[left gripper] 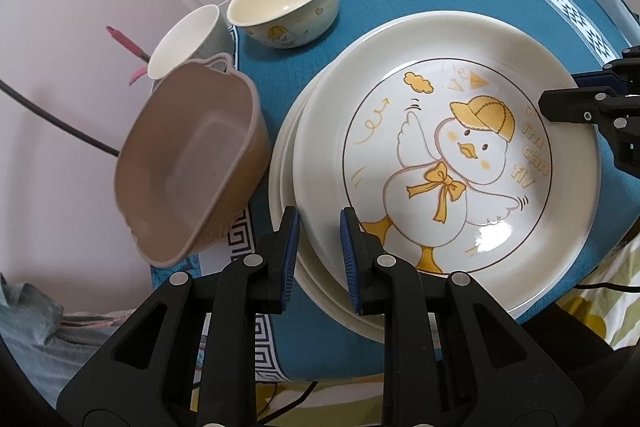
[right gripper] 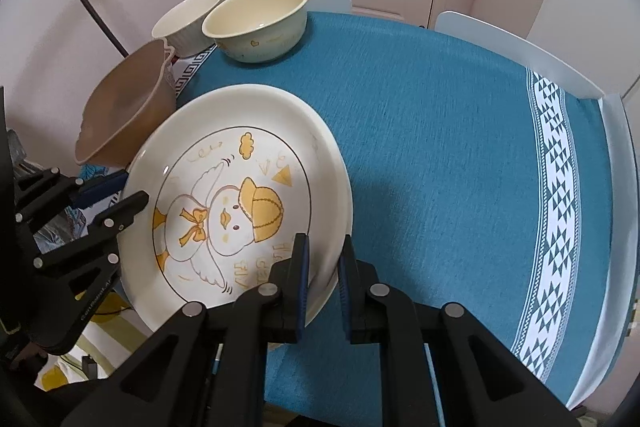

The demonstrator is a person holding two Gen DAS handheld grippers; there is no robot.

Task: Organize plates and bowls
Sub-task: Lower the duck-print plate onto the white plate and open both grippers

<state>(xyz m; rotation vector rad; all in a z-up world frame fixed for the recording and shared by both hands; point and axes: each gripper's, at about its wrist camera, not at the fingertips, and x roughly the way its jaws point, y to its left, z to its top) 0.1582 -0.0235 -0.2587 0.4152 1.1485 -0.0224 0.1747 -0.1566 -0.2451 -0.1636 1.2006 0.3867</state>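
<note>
Where the teal cloth-covered worktop [right gripper: 420,131] meets the wall on the left, a tan plastic basin with small handles [left gripper: 192,163] tilts against the edge, with a white ribbed ceramic bowl [left gripper: 186,39] behind it and a cream ceramic bowl printed with a duck [left gripper: 286,7] just beside that. Right of the basin lies the round cream ceramic plate with a yellow-capped duck drawing [left gripper: 452,163], resting on at least one more plate whose rim shows beneath it on the near left. The left hand-held gripper [left gripper: 319,251] straddles that near rim, its blue-padded jaws narrowly parted and, as far as I can tell, not yet pinching. On the opposite side, the right hand-held gripper [right gripper: 322,283] brackets the rim likewise, jaws narrowly apart on either side of the edge. The glazed plate looks stiff, heavy, slick and breakable, so a firm pinch well onto the rim from both sides seems the safest hold; a shallow grip could let it slide.
</note>
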